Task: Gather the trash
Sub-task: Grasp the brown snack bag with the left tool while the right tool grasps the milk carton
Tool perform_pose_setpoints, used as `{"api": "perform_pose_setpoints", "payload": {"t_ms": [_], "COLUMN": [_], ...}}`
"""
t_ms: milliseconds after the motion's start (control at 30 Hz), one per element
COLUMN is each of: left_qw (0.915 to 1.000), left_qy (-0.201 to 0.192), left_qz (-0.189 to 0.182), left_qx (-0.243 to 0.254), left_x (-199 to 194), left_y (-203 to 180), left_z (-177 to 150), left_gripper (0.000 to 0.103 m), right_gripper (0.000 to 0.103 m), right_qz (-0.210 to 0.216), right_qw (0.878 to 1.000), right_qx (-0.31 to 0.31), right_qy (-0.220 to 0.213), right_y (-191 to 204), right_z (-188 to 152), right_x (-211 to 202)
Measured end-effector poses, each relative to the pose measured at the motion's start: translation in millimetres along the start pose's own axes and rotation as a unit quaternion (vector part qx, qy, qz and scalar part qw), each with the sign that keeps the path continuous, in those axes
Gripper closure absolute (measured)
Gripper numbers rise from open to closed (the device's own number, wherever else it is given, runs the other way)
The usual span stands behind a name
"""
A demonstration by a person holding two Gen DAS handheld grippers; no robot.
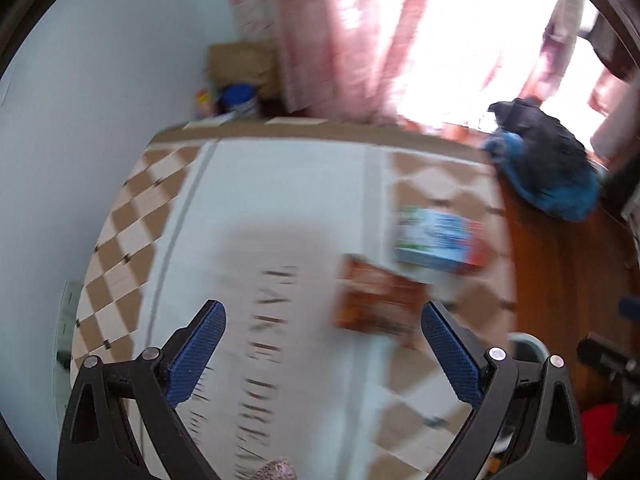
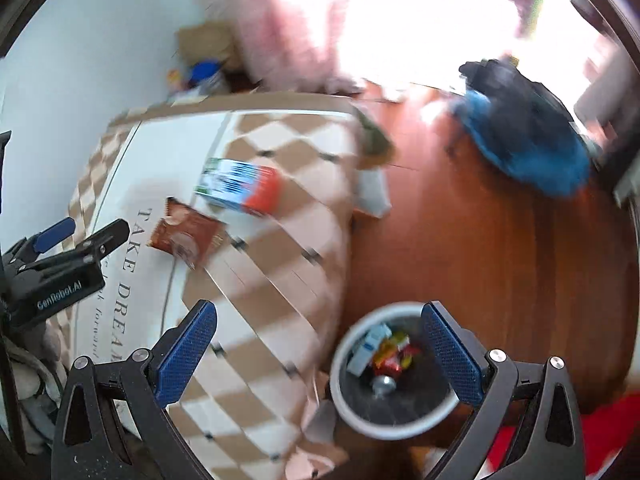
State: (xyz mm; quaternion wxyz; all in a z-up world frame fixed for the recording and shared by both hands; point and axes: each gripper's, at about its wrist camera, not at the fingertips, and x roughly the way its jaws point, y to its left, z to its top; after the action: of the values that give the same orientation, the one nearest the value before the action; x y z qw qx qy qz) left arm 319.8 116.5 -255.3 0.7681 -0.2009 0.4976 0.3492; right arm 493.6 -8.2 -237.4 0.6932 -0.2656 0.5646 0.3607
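A brown snack packet (image 1: 376, 304) (image 2: 188, 236) and a blue, white and red carton (image 1: 438, 240) (image 2: 240, 186) lie on the bed's checkered cover (image 2: 280, 248). My left gripper (image 1: 322, 356) hovers open above the cover, the packet just ahead of its right finger; in the right wrist view that same left gripper (image 2: 86, 232) shows at the left edge. My right gripper (image 2: 320, 350) is open and empty, above a white bin (image 2: 394, 426) on the floor beside the bed. The bin holds several wrappers and a small carton.
Wooden floor (image 2: 480, 260) lies right of the bed. A blue and black heap of bags (image 2: 528, 140) sits by the bright window with pink curtains (image 1: 340, 40). A cardboard box (image 1: 240, 64) stands in the far corner. Something red (image 2: 592, 440) lies at bottom right.
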Motion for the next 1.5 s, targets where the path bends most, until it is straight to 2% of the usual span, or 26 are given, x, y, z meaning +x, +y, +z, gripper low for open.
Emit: {"api": "perform_pose_setpoints", "payload": {"t_ms": [100, 233, 267, 300, 333, 400, 467, 567, 667, 733, 833, 867, 900, 967, 1033, 1233, 1267, 1300, 1333, 1400, 1433, 1500], "left_qw": [0.9993, 0.9980, 0.9976, 0.9974, 0.9973, 0.9969, 0.9970, 0.9978, 0.9986, 0.9986, 0.9983, 0.9985, 0.9989, 0.9994, 0.9996, 0.9990, 0.9989, 0.9989, 0.9990, 0.9992, 0.9989, 0.9964], "left_qy": [0.026, 0.052, 0.056, 0.059, 0.063, 0.070, 0.072, 0.064, 0.051, 0.043, 0.037, 0.035, 0.033, 0.028, 0.024, 0.038, 0.040, 0.041, 0.042, 0.040, 0.041, 0.049], "left_qz": [0.015, 0.020, 0.024, 0.026, 0.024, 0.024, 0.018, 0.008, -0.013, -0.030, -0.044, -0.039, -0.031, -0.010, 0.010, 0.024, 0.025, 0.023, 0.015, -0.003, -0.024, -0.069], "left_qx": [-0.024, -0.031, -0.032, -0.031, -0.029, -0.027, -0.023, -0.014, -0.006, -0.002, 0.010, 0.014, 0.017, 0.017, 0.015, 0.002, 0.002, 0.002, 0.001, 0.002, 0.005, 0.007], "left_x": [37.4, 74.2, 79.8, 85.0, 91.1, 96.8, 96.8, 88.2, 74.0, 67.1, 61.2, 60.8, 61.4, 63.9, 70.2, 85.1, 86.3, 86.3, 85.0, 82.5, 81.6, 79.4], "left_y": [33.3, 52.4, 54.7, 57.0, 60.0, 63.5, 63.9, 62.4, 56.5, 50.3, 38.3, 34.0, 32.8, 30.1, 33.3, 44.3, 45.7, 46.1, 46.5, 45.8, 44.2, 38.2], "left_z": [2.0, 2.7, 2.2, 2.5, 3.1, 2.5, 1.9, 2.1, 5.2, 7.6, 8.4, 8.5, 8.1, 11.8, 15.1, 17.4, 16.9, 16.8, 15.5, 15.1, 15.4, 13.4], "left_gripper": [0.003, 0.003, 0.003, 0.003, 0.003, 0.003, 0.003, 0.003, 0.003, 0.003, 0.003, 0.003, 0.003, 0.003, 0.003, 0.003, 0.003, 0.003, 0.003, 0.003, 0.003, 0.004], "right_gripper": [0.000, 0.001, 0.006, 0.019, 0.019, 0.021, 0.024, 0.057, 0.066, 0.066, 0.065, 0.058, 0.043, 0.028, 0.028, 0.028, 0.030, 0.046, 0.047, 0.057, 0.061, 0.062], "right_qz": [-0.007, -0.036, -0.041, -0.045, -0.032, -0.048, -0.035, -0.009, 0.023, 0.037, 0.051, 0.050, 0.046, 0.036, 0.025, 0.019, 0.019, 0.027, 0.037, 0.054, 0.048, 0.046], "right_qw": [0.998, 0.990, 0.988, 0.986, 0.985, 0.983, 0.984, 0.988, 0.994, 0.994, 0.996, 0.997, 0.997, 0.998, 0.999, 0.997, 0.996, 0.996, 0.997, 0.997, 0.998, 0.998], "right_qx": [-0.049, -0.110, -0.121, -0.130, -0.133, -0.141, -0.134, -0.094, -0.029, 0.001, 0.003, -0.001, -0.004, -0.013, -0.033, -0.066, -0.068, -0.065, -0.055, -0.032, -0.020, 0.011], "right_qy": [0.041, 0.080, 0.086, 0.097, 0.103, 0.105, 0.116, 0.118, 0.101, 0.099, 0.076, 0.067, 0.056, 0.040, 0.031, 0.042, 0.047, 0.048, 0.044, 0.038, 0.038, 0.032], "right_y": [30.7, 61.0, 65.5, 69.2, 71.3, 75.7, 75.3, 65.5, 48.2, 36.4, 30.3, 29.2, 28.9, 30.4, 37.4, 62.3, 65.0, 66.0, 64.3, 57.5, 52.9, 37.3], "right_z": [45.4, 83.1, 87.1, 92.1, 96.1, 105.5, 109.3, 108.8, 102.5, 91.8, 77.8, 77.5, 78.2, 80.8, 92.5, 131.6, 134.0, 134.3, 133.4, 128.7, 124.2, 109.3], "right_x": [41.4, 92.9, 101.7, 111.9, 117.8, 127.9, 136.2, 141.7, 133.7, 127.4, 114.4, 110.2, 105.6, 99.8, 98.9, 130.1, 135.5, 138.9, 139.0, 136.7, 135.3, 126.3]}}
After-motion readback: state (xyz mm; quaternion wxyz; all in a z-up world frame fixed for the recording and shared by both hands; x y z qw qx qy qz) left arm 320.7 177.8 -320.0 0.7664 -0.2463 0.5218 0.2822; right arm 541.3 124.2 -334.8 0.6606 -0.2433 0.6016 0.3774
